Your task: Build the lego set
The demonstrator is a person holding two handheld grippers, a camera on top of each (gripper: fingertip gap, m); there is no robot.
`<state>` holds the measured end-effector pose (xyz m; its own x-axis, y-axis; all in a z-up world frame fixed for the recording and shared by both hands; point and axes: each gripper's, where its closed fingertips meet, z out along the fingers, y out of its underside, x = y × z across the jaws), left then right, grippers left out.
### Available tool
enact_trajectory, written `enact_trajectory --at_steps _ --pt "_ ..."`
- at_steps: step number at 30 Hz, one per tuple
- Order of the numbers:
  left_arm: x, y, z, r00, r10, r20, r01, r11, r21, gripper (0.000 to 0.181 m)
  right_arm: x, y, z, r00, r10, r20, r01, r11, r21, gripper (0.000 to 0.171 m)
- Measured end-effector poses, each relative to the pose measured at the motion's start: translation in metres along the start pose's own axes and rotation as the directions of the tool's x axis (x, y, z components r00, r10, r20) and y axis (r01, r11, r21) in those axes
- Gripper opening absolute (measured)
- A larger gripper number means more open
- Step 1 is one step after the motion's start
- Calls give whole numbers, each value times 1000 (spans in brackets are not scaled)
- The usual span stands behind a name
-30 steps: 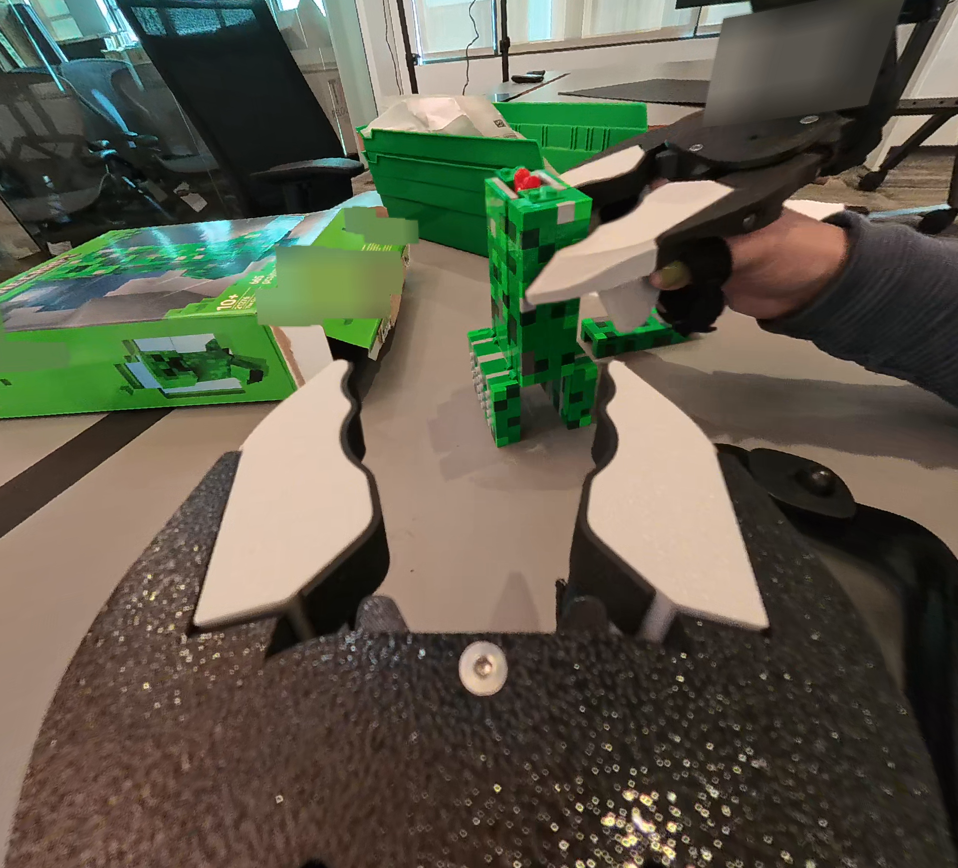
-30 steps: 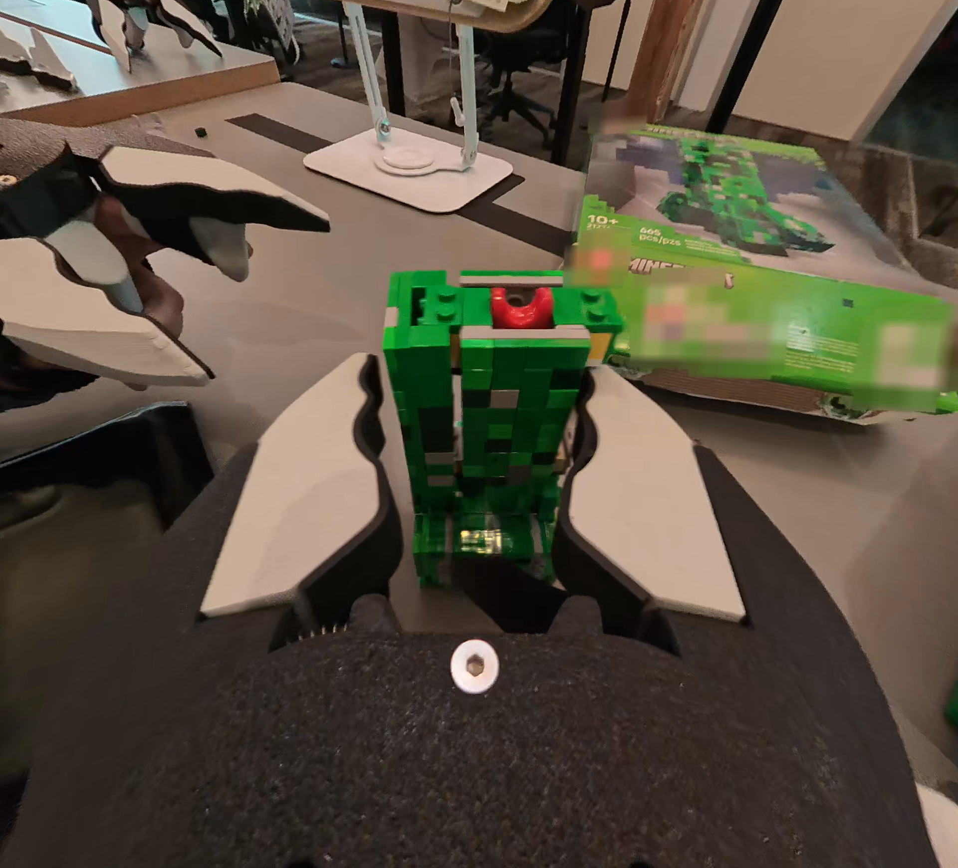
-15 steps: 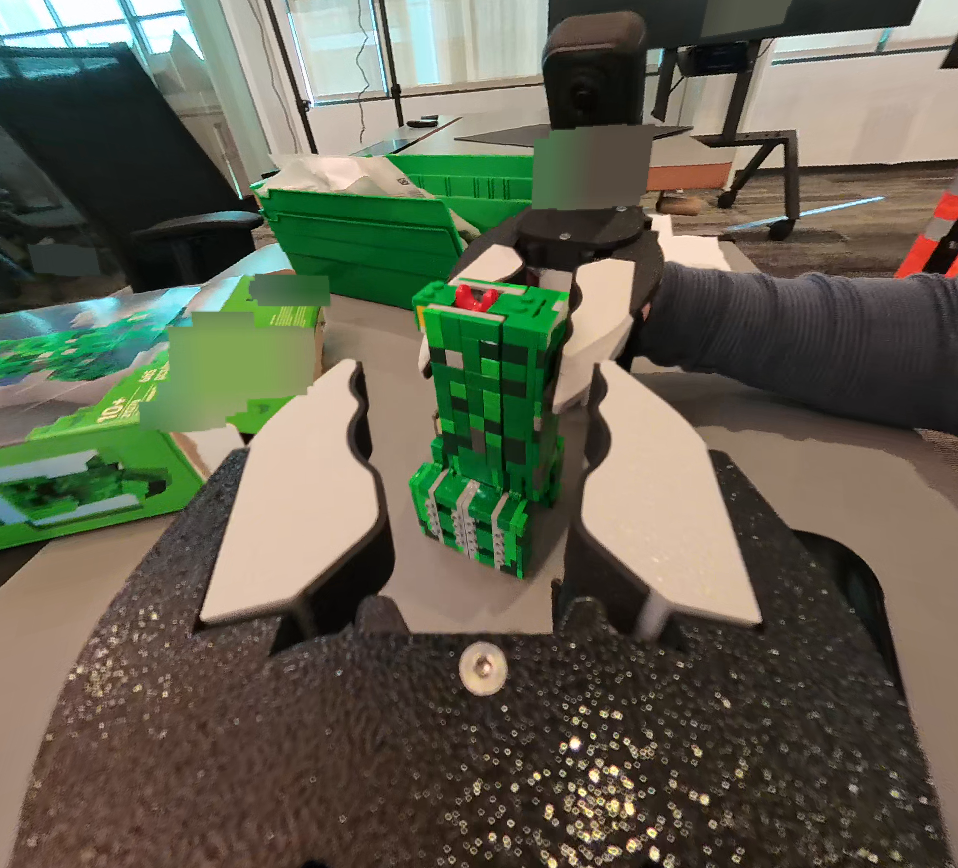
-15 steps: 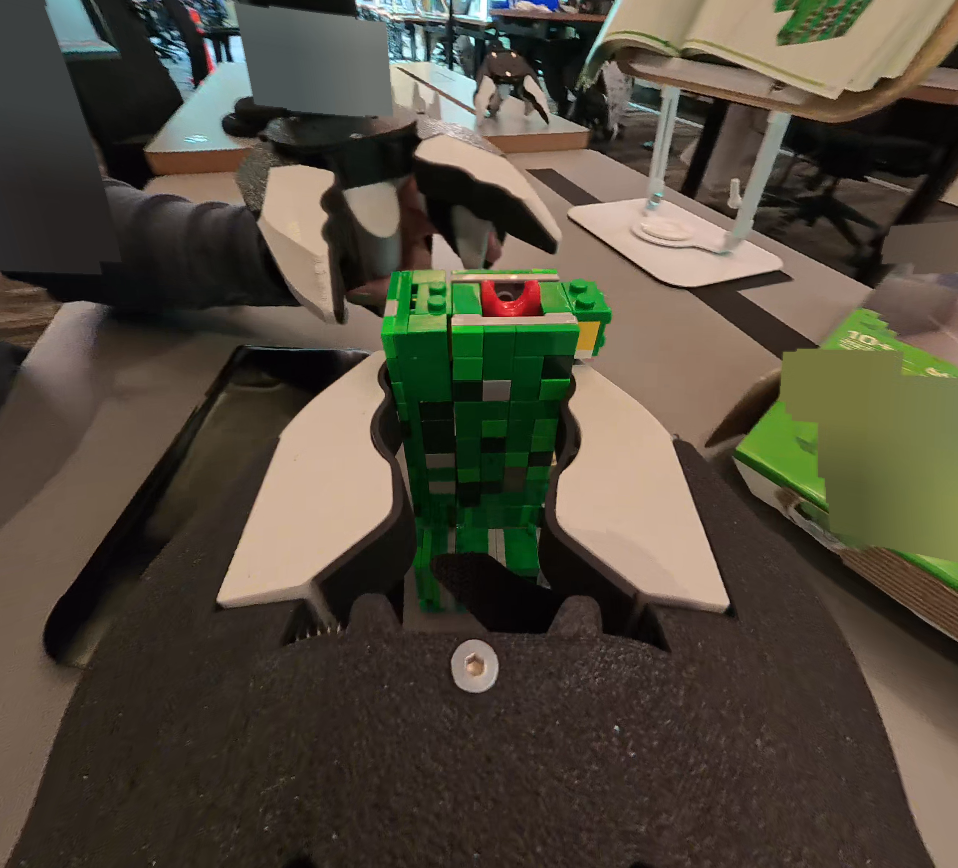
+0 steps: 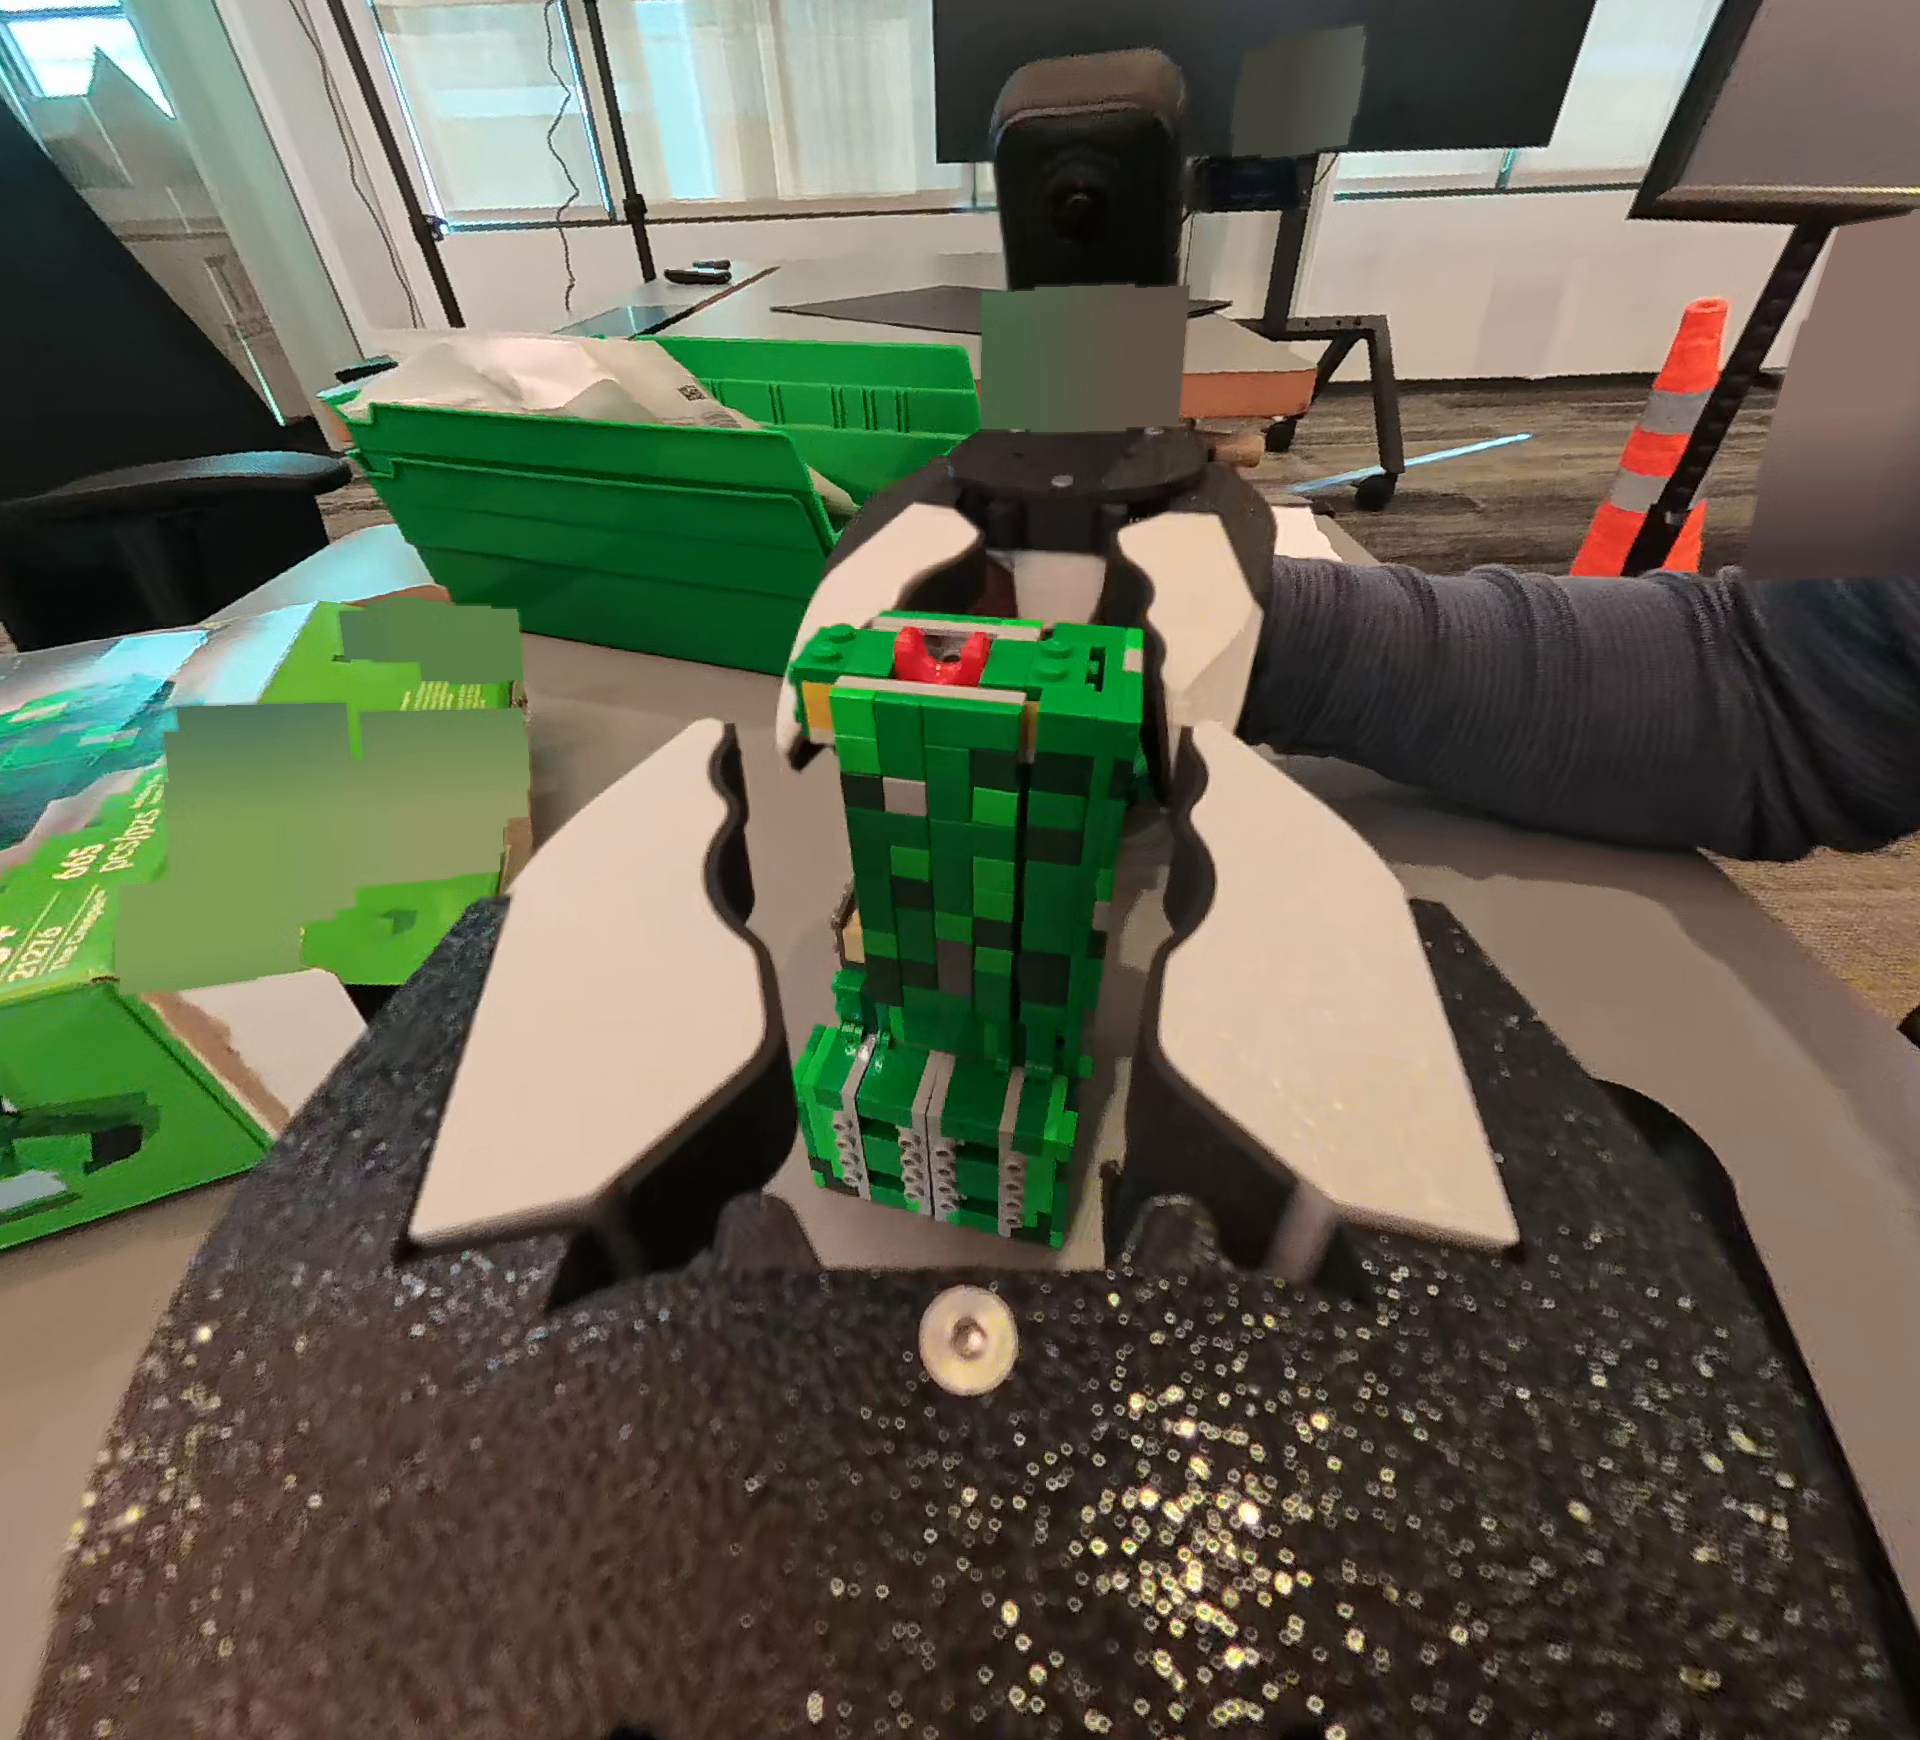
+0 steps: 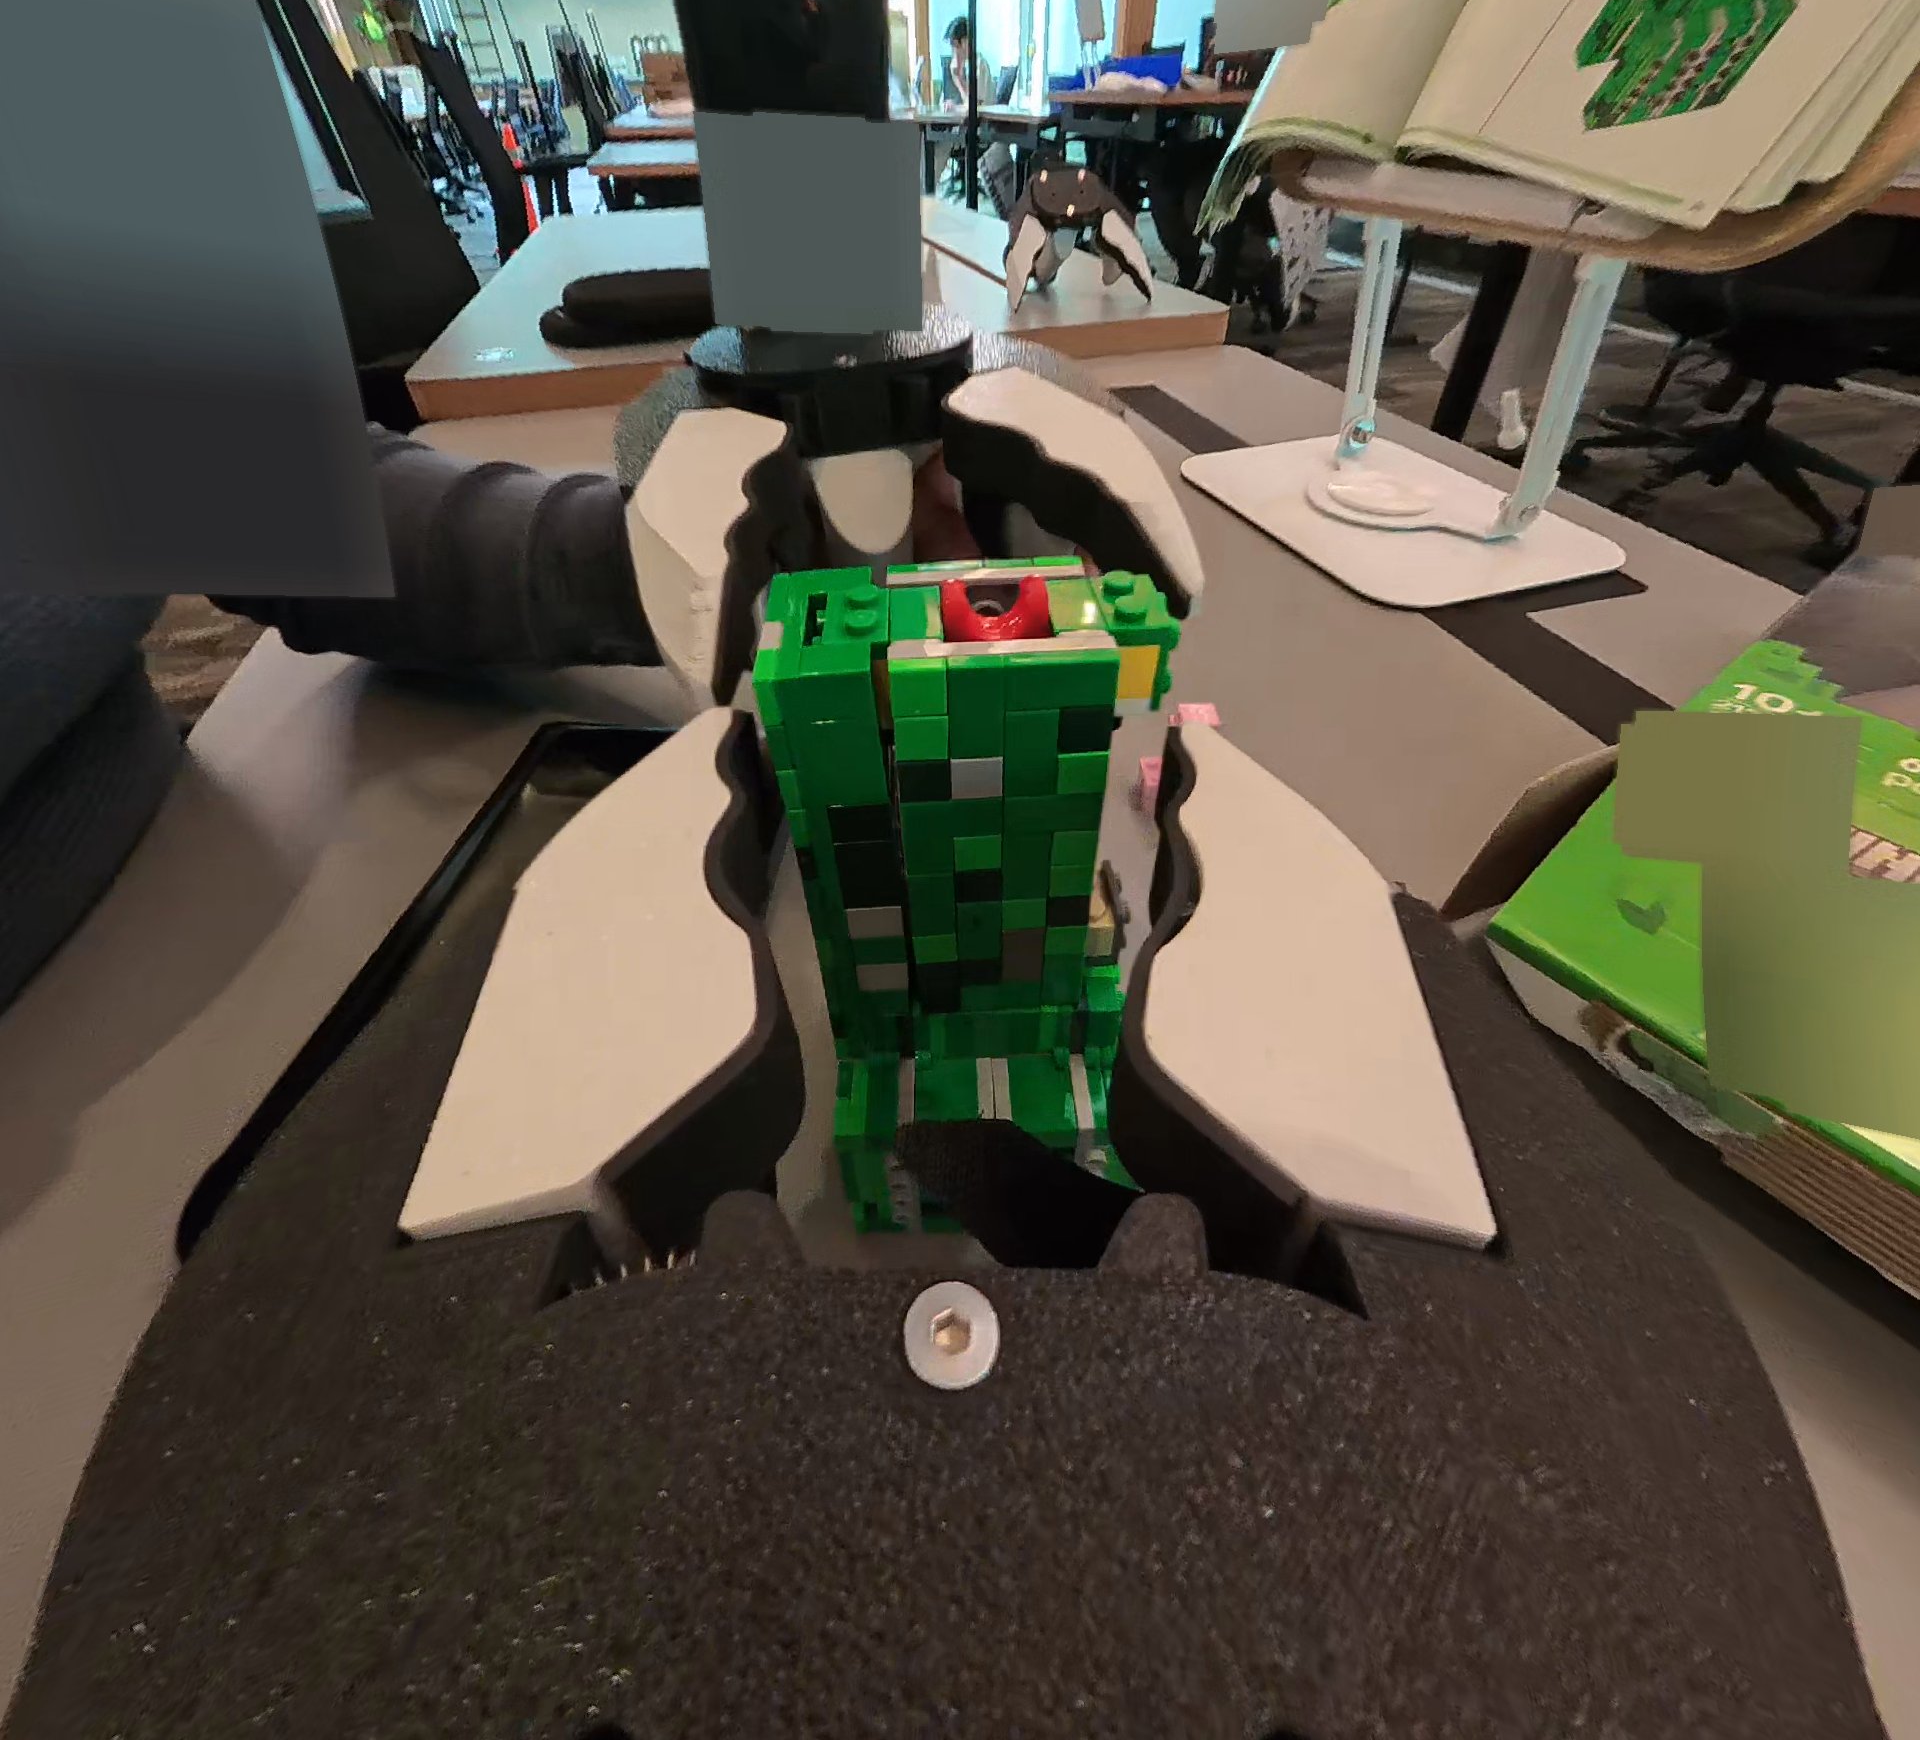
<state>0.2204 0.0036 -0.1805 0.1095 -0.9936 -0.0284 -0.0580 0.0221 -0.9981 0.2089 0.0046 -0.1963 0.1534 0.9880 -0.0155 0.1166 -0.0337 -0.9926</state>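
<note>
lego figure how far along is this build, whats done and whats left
Done: the green lego figure has feet and a tall body, upright, with a red piece seated in its top. In hand: the right tool is closed on the body; the left tool is open around it from the opposite side. Left: the top shows bare studs, so probably a head goes on.

The lego model (image 5: 961, 880) stands on the table (image 5: 644, 682) between 2 facing tools, box (image 5: 239, 859) left.
</note>
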Motion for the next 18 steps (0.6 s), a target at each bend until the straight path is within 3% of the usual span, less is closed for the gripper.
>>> enact_trajectory --at_steps 7,18 --pt "1 5 1 999 -1 -40 -1 1000 -30 65 -3 -10 -8 999 -33 -11 33 999 39 61" --pt "3 5 1 999 30 -41 -31 999 -16 52 0 -11 -7 999 -43 -23 44 998 48 60"
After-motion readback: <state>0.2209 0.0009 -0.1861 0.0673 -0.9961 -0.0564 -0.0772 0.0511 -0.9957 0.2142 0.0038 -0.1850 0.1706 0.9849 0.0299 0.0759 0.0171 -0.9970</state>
